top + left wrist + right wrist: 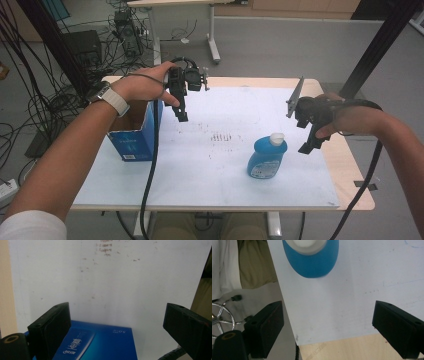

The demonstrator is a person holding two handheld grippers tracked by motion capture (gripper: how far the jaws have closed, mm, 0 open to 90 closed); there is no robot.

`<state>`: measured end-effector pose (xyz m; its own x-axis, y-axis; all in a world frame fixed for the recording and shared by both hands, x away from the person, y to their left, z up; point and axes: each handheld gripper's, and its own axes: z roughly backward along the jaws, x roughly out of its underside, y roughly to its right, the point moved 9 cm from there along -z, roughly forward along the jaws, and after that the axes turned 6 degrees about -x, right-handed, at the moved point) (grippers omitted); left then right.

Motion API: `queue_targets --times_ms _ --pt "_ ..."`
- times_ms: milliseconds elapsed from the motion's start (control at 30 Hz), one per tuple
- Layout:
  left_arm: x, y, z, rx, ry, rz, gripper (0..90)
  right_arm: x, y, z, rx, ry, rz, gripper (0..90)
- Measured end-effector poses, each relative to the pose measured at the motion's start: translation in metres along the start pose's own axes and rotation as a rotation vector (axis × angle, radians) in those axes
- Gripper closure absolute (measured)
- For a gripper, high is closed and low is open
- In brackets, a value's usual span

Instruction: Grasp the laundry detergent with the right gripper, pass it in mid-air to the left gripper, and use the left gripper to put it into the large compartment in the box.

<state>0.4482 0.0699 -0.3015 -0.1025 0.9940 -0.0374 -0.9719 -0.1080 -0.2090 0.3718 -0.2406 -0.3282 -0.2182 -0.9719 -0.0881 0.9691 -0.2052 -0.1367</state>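
Both tools released, left tool [117,322] over blue box [100,345], right tool [327,325] near blue bottle [312,262]

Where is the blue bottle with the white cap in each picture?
High view: the blue bottle stands upright on the white sheet, right of centre, just left of the right tool.
Left gripper view: I can't find the bottle here; the blue box sits at the bottom.
Right gripper view: the bottle is at the top edge, seen from above, cap towards the camera.
Shared landmark: the white sheet, with its dark smudges.
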Motion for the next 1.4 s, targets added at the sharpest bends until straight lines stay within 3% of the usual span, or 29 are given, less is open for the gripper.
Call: queue_targets --times_ms 533,1400 --pt "0.0018 0.0014 0.0019 0.001 0.013 0.025 7.6 -0.0015 -0.0018 0.0038 0.011 0.0 0.011 8.9" --pt "0.0016 0.002 -0.0043 0.001 0.027 0.032 7.6 -0.0066 -0.0036 0.0002 0.011 0.075 0.039 7.7"
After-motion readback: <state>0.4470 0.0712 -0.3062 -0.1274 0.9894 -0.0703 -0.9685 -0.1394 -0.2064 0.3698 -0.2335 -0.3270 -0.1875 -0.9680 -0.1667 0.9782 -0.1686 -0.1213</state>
